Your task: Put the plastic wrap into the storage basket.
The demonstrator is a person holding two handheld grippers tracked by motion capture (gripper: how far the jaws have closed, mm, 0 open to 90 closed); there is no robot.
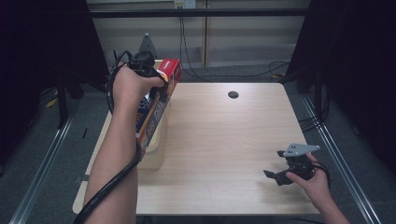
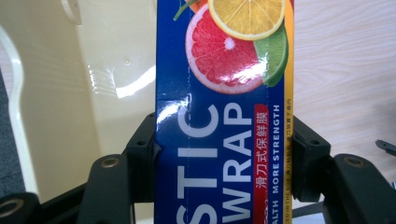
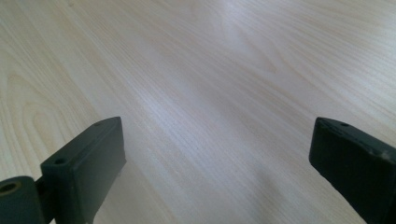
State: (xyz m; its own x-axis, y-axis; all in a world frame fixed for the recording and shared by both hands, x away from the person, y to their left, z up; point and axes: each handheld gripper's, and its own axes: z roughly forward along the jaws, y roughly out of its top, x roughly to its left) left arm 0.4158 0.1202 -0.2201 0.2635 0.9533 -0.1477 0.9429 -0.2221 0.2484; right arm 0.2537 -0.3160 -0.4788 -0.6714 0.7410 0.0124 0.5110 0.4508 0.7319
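right now i'm holding the plastic wrap box (image 1: 156, 105) in the left gripper (image 1: 161, 86), upper left of the high view, its jaws clamped on the two long sides of the box. in the left gripper view the box (image 2: 224, 116) is running straight up the middle of the frame, both jaws pressing on its edges, and the cream bin (image 2: 112, 60) is sitting behind it on the left. in the high view the box is leaning tilted over the cream bin (image 1: 156, 156), red end up; i can't tell whether its low end is touching the bin. the right gripper (image 1: 275, 176) is idling at the lower right over the table (image 1: 224, 140), jaws apart, nothing between them.

to do this well, i'm thinking: keep the squeeze steady since glossy cardboard slips, line the long axis up with the bin's length, lower the bottom end first, and don't let go until it is resting inside.
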